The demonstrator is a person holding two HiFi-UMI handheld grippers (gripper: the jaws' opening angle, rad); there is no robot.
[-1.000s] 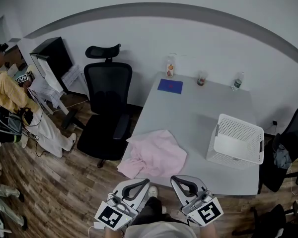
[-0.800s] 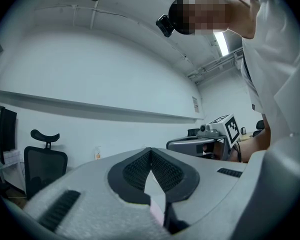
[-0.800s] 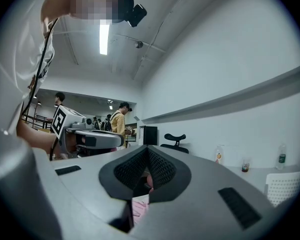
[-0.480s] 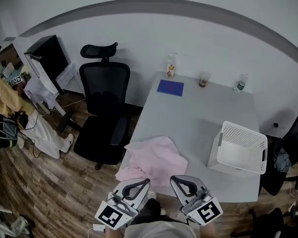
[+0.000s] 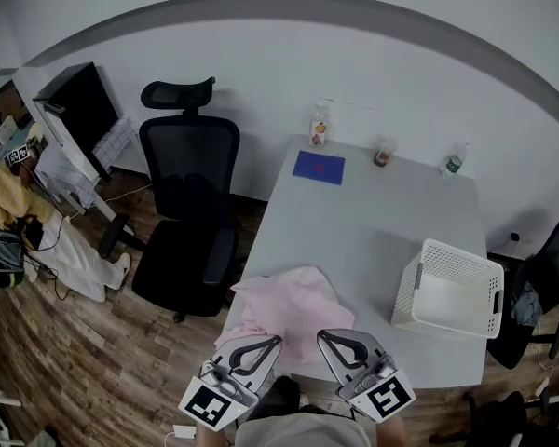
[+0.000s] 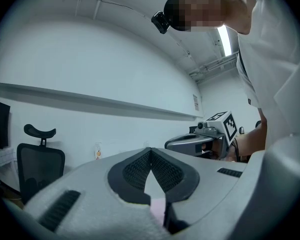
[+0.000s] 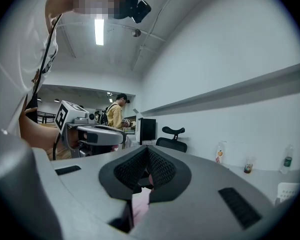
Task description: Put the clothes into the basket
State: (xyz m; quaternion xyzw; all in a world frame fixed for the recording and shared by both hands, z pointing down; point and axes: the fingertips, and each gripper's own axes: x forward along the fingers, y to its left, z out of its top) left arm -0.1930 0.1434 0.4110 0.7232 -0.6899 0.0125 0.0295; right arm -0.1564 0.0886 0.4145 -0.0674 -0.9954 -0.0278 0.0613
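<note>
left gripper [image 5: 274, 342] and right gripper [image 5: 323, 335], jaws pressed together holding nothing, hover at a crumpled pink garment [image 5: 291, 304] on the grey surface [image 5: 373, 212]; white basket [image 5: 455, 292] stands apart.

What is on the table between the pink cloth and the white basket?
Nothing. The head view shows only bare grey table between the pink cloth and the white basket.

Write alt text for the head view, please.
A left tool and right tool, both shut, point at a crumpled pink garment at the near edge of a grey table. An empty white basket stands at its right, a black office chair beside its left.
</note>
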